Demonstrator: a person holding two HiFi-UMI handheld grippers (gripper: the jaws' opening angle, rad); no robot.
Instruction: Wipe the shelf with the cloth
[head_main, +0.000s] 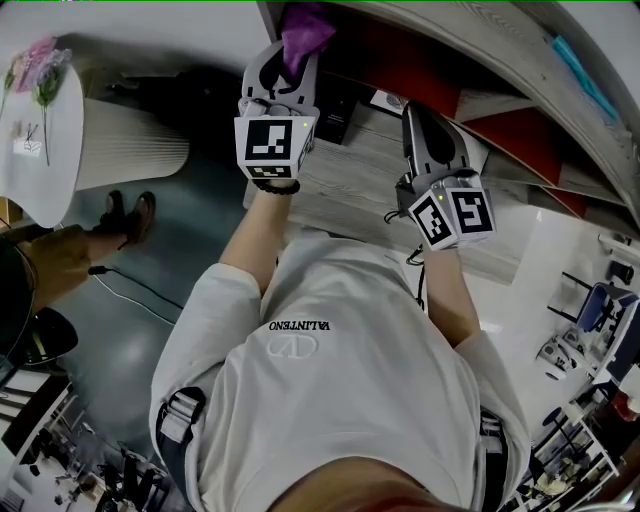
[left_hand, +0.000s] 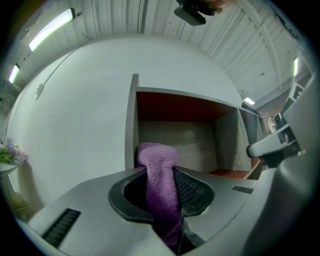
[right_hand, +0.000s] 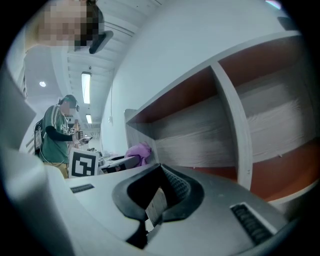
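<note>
A purple cloth (head_main: 303, 35) is pinched in my left gripper (head_main: 288, 62), which is shut on it and raised to the left end of the wooden shelf (head_main: 375, 185). In the left gripper view the cloth (left_hand: 157, 155) sticks up between the jaws of the left gripper (left_hand: 162, 194), in front of an open compartment (left_hand: 175, 140) with a red top panel. My right gripper (head_main: 430, 125) is held beside it to the right, shut with nothing in it. The right gripper (right_hand: 157, 200) faces the shelf's compartments (right_hand: 200, 135), and the cloth (right_hand: 139, 151) shows at its left.
A round white table (head_main: 40, 150) with flowers stands far left, with someone's shoes (head_main: 128, 215) below it. A person in green (right_hand: 55, 137) stands behind the left gripper. An upright divider (right_hand: 235, 120) splits the shelf. Chairs and desks (head_main: 590, 310) fill the right.
</note>
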